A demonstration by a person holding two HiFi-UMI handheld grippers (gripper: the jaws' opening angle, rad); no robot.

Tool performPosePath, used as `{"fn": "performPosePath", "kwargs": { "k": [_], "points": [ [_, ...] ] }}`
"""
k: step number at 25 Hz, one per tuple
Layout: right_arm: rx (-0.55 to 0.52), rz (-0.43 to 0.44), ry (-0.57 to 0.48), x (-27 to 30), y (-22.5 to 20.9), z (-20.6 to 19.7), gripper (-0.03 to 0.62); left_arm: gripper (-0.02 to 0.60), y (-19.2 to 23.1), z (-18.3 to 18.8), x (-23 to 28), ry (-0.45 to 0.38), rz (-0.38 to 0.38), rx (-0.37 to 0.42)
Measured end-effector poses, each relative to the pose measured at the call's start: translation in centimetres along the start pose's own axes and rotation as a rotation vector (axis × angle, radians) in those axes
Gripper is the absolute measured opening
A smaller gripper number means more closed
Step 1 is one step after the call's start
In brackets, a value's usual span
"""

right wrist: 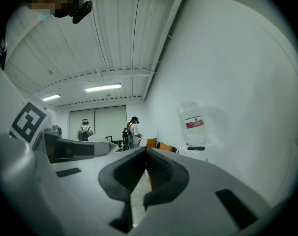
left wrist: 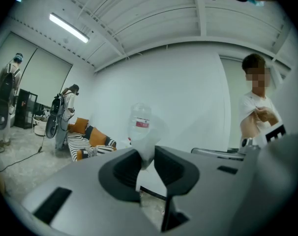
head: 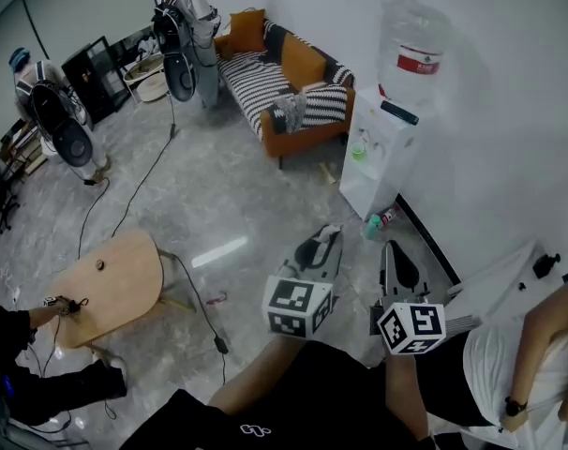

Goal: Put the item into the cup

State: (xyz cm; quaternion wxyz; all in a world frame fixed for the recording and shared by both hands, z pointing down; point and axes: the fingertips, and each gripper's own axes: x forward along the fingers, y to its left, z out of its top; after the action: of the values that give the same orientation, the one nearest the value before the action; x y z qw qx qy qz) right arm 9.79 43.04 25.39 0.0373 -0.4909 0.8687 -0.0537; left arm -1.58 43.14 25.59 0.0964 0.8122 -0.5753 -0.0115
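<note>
Fingers [left wrist: 123, 173] of the left gripper [left wrist: 148, 155] stand apart with nothing between them; the right gripper [right wrist: 145, 152] has its fingers [right wrist: 167, 173] pressed together, empty. At the head view's upper right, a water bottle [head: 412, 36] on a white dispenser [head: 378, 162] wears a red-and-white label [head: 419, 62], its print too small to read. No view shows the cup or item.

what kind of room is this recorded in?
Probably an office lounge or lab break area, not a kitchen or workshop. It has an orange sofa with striped cushions, a water dispenser with a big bottle on top, and a small wooden table on a polished stone-look floor.
</note>
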Motion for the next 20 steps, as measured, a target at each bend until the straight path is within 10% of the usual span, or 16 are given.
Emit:
{"fn": "performPosePath", "kwargs": {
  "k": [20],
  "points": [
    [-0.035,0.014,-0.061,2.6,-2.9,0.5,0.010,0.083,2.4,1.6,2.3,-0.084,0.034,0.040]
  ]
}}
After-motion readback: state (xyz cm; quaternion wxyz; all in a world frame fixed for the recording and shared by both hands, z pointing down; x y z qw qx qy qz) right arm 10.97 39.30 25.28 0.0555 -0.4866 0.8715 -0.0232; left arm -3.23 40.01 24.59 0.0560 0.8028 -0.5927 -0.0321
